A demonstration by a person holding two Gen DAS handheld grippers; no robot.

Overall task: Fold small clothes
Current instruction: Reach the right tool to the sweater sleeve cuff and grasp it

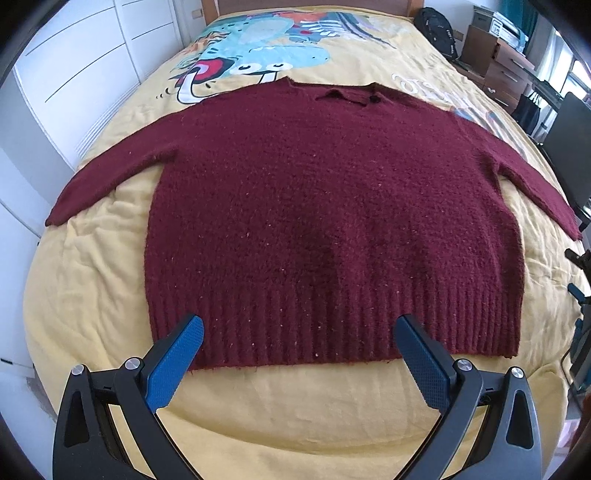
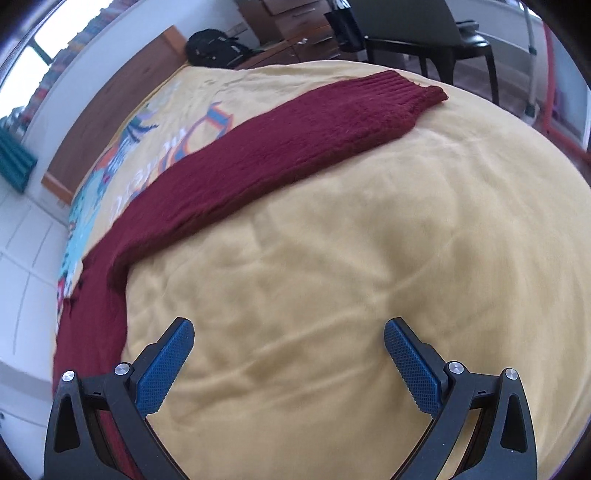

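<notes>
Sweater (image 1: pixel 325 221) laid flat, sleeves out, ready to fold. Left tool (image 1: pixel 298 326) spread wide over hem; right tool (image 2: pixel 289 330) agape, empty, sleeve (image 2: pixel 295 133) ahead.

You have one dark red sweater (image 1: pixel 325 221) lying flat on one yellow bedspread (image 1: pixel 92 295), and it shows two sleeves spread out to the sides, one collar at the far edge and one ribbed hem nearest you. You hold two grippers, the left gripper (image 1: pixel 298 332) and the right gripper (image 2: pixel 289 334), each with two blue-padded fingers set wide apart and nothing between them. Beyond the bed you can count one black backpack (image 2: pixel 214 48), one dark chair (image 2: pixel 436 37) and one wooden headboard (image 1: pixel 310 5).
</notes>
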